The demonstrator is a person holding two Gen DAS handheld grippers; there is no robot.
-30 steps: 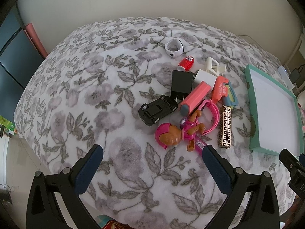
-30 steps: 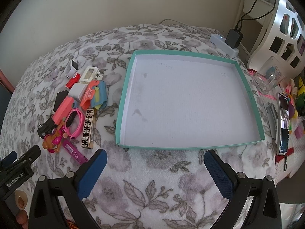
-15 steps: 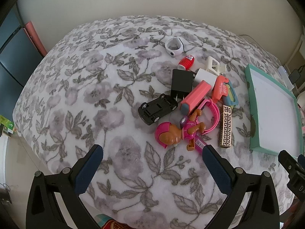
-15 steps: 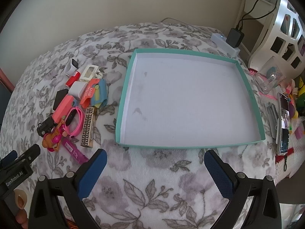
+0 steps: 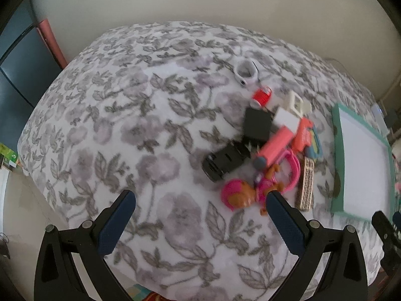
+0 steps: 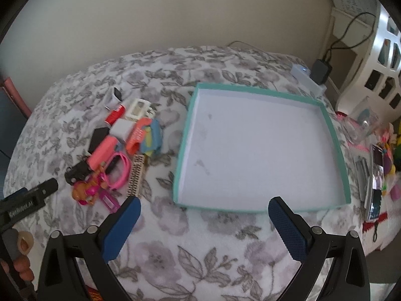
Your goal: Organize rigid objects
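Progress so far is basically zero, honestly. My shallow teal-rimmed cardboard tray with the white floor (image 6: 260,148) sits on the floral grey-and-white bedspread (image 5: 120,130) with nothing in it at all, just a few scuff marks on the bottom.

Everything I'm supposed to sort sits in one jumble just to the left of the tray: the black toy car (image 5: 225,161), the black square charger block (image 5: 257,124), the coral-pink tube with a grey cap (image 5: 274,148), the hot-pink plastic wristband (image 6: 117,169), the gold-and-black patterned bar (image 6: 136,177) nearest the tray, the little pink-helmeted toy figure (image 5: 240,197), the red cylinder (image 6: 114,113) and the white ring-shaped gadget (image 5: 246,72) further back. Several of them touch or overlap, so picking one cleanly could nudge its neighbours.

My left hand-held gripper (image 5: 200,222) hangs wide apart and holds nothing, low over the bedspread with the toy figure just beside its right finger. My right hand-held gripper (image 6: 204,222) is spread wide too, also without a load, facing the tray's near edge.

So the whole job is left, I reckon.
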